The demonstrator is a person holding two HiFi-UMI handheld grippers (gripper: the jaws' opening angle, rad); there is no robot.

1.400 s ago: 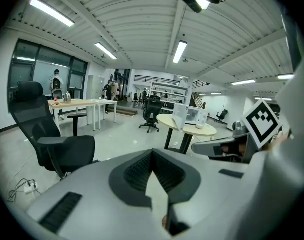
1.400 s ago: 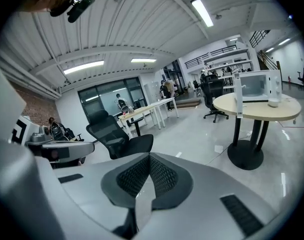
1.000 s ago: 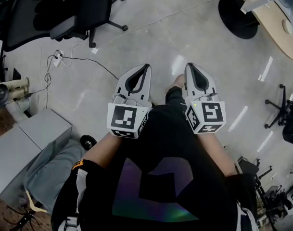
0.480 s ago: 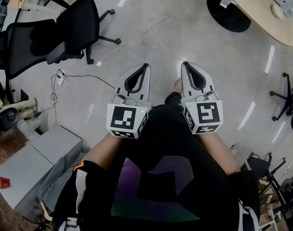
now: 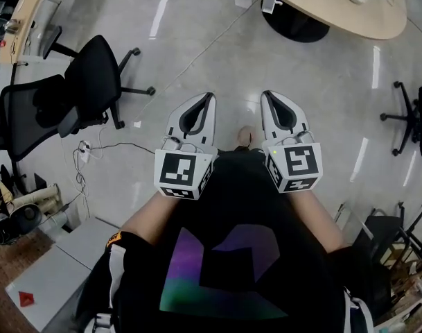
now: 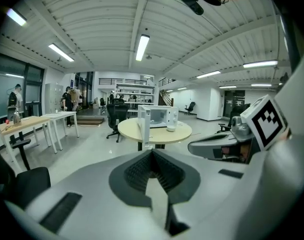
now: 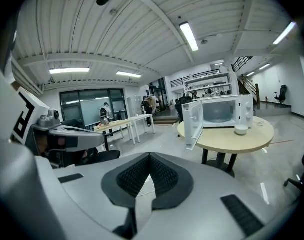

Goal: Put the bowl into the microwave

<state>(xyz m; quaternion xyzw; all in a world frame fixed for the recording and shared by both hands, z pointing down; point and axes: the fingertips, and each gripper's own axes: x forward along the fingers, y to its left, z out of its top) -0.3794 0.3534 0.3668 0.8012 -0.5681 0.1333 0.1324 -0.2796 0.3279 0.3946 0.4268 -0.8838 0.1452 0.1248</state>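
A round table (image 7: 219, 137) is seen far off. The microwave (image 7: 224, 111) is set on it, door open, with the bowl (image 7: 240, 130) just beside it. The left gripper (image 5: 209, 97) and right gripper (image 5: 266, 96) are pressed closed, empty. The table should be reached first, jaws opened after.

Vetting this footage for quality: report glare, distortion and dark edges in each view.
Head view: sharp, with bright light streaks reflected on the glossy floor. Left gripper view: heavy fisheye bending, black corners, microwave small and soft. Right gripper view: same curvature and dark corners; microwave and bowl show clearer.
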